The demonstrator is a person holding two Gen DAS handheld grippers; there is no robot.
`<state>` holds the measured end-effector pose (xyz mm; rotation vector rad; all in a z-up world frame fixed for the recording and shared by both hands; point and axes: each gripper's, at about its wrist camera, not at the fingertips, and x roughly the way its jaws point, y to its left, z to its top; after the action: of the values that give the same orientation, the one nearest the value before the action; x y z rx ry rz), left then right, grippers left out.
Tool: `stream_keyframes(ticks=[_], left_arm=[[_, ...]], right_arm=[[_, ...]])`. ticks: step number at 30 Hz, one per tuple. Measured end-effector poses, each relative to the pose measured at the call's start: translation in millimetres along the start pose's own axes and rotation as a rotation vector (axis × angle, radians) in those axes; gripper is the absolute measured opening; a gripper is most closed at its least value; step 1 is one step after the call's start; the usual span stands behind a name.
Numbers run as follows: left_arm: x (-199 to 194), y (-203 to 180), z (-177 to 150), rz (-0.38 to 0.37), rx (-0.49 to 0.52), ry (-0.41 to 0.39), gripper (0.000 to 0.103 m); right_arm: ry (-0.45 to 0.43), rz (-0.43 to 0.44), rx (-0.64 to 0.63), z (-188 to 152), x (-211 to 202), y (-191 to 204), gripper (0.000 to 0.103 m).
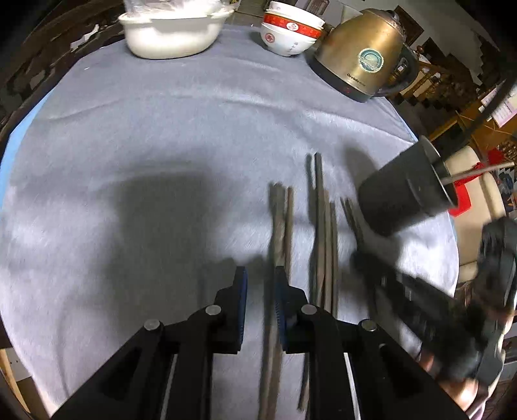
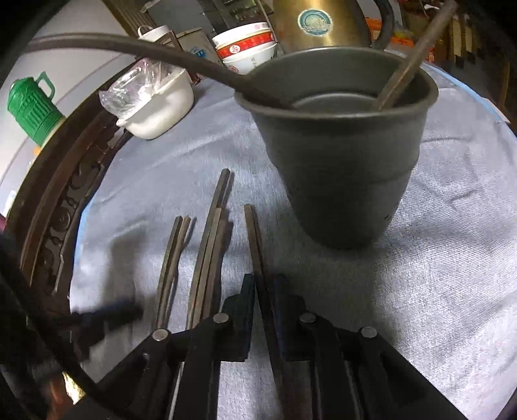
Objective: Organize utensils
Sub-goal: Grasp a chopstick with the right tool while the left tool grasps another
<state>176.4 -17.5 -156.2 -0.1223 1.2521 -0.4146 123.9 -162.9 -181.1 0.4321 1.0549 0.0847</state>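
Several dark chopsticks (image 1: 323,232) lie side by side on the grey cloth (image 1: 145,129). My left gripper (image 1: 261,284) is open just above them, with a pair of chopsticks (image 1: 279,219) running between its fingers along the right one. A dark grey cup (image 2: 342,155) stands on the cloth holding one chopstick (image 2: 416,55); it also shows in the left wrist view (image 1: 404,190). My right gripper (image 2: 263,287) straddles a single chopstick (image 2: 255,239) just before the cup, jaws close around it. More chopsticks (image 2: 206,239) lie to its left.
At the far edge stand a white pot (image 1: 171,29), stacked red-and-white bowls (image 1: 290,32) and a brass electric kettle (image 1: 362,55). A green thermos (image 2: 32,106) stands beyond the table's dark wooden rim (image 2: 48,206). A black cable (image 2: 145,48) crosses over the cup.
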Motion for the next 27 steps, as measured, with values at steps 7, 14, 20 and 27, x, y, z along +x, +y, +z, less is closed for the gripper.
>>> stream_keyframes(ticks=[7, 14, 20, 27], left_arm=[[19.2, -5.7, 9.3, 0.004, -0.024, 0.001, 0.016], [10.7, 6.8, -3.3, 0.01, -0.013, 0.022, 0.007], [8.3, 7.3, 7.4, 0.035, -0.017, 0.055, 0.013], [19.6, -0.4, 30.2, 0.067, -0.045, 0.059, 0.015]], right_arm=[[0.111, 0.019, 0.007, -13.2, -11.2, -9.4, 0.01], [0.11, 0.0, 0.03, -5.1, -7.0, -6.0, 0.012], [0.068, -0.025, 0.013, 6.1, -0.2, -0.9, 0.012], [0.065, -0.036, -0.029, 10.2, -1.0, 0.6, 0.006]])
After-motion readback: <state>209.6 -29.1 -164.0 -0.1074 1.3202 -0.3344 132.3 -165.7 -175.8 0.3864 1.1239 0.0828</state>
